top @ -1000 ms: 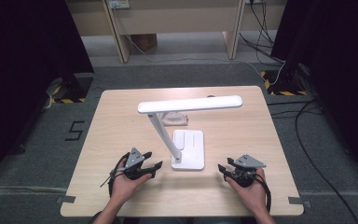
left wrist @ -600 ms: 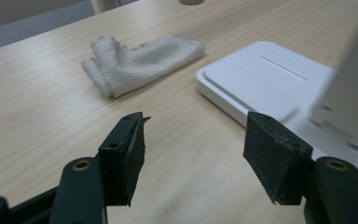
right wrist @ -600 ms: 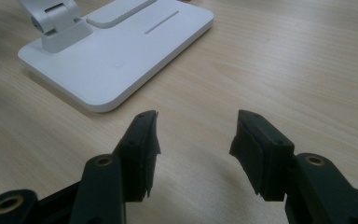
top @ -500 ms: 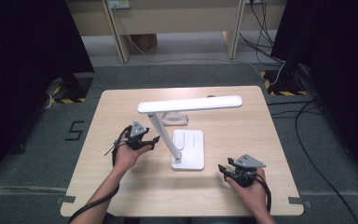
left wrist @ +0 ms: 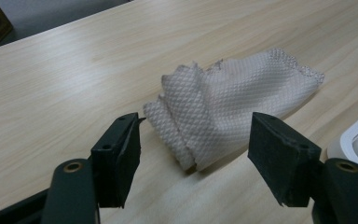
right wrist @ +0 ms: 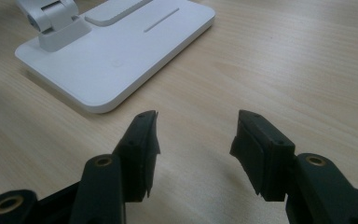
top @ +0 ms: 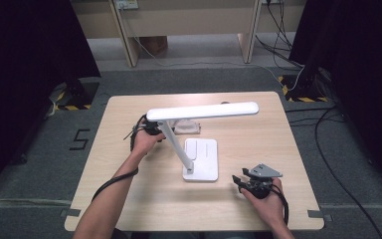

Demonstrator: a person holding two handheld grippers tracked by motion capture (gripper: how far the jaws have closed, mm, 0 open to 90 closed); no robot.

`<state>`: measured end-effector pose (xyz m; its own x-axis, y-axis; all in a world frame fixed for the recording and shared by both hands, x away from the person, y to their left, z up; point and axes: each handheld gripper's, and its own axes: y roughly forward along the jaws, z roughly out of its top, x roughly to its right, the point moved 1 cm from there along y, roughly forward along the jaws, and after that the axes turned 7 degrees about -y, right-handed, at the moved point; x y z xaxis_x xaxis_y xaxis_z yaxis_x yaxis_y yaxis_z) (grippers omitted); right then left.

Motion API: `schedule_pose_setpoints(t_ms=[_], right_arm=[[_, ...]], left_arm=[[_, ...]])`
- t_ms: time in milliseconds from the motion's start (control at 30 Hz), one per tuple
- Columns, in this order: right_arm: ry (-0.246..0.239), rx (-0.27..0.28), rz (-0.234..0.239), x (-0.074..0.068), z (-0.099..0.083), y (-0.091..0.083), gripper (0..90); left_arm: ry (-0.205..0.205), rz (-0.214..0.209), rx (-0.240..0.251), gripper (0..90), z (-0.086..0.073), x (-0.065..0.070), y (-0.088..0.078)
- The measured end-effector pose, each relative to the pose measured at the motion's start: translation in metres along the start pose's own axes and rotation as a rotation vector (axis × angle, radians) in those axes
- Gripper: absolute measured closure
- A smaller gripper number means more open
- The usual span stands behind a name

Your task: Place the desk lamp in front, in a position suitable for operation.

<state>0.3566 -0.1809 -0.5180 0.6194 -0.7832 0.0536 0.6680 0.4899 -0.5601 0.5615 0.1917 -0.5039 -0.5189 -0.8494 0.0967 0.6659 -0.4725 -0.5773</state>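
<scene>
Left gripper (left wrist: 193, 156) gaping before the cloth (left wrist: 235, 109)
I see crumpled whitish mesh, seemingly folded, on the bench (left wrist: 65, 88); right gripper (right wrist: 196, 147) also apart, empty.

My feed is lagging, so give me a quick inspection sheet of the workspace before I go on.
Surface: light wooden table, dry and unmarked.
Job's things: crumpled white cloth lying flat beside the white desk lamp.
Clutter: nothing seen.
Grippers: left gripper open, jaws either side of the cloth's near edge, not pressing it; right gripper open, nothing between the jaws, near the lamp's base.
Cables: one trails from each gripper; more cables on the floor at right.
Surroundings: grey floor, wooden furniture legs behind, dark curtains either side.
</scene>
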Motion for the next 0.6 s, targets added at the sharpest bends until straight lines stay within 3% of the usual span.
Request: schedule_pose_setpoints(t_ms=[233,533,600], right_arm=[[-0.007,-0.005,0.002,0.000,0.000,0.001,48.8],[0.000,-0.008,0.003,0.000,0.000,0.001,48.5],[0.000,-0.010,0.004,0.000,0.000,0.001,48.5]], left_arm=[[0.024,0.000,-0.023,32.3,0.004,-0.003,0.019],[-0.006,-0.004,-0.051,31.0,0.003,-0.004,0.036],[-0.030,-0.014,-0.050,30.9,0.003,-0.005,0.039]])
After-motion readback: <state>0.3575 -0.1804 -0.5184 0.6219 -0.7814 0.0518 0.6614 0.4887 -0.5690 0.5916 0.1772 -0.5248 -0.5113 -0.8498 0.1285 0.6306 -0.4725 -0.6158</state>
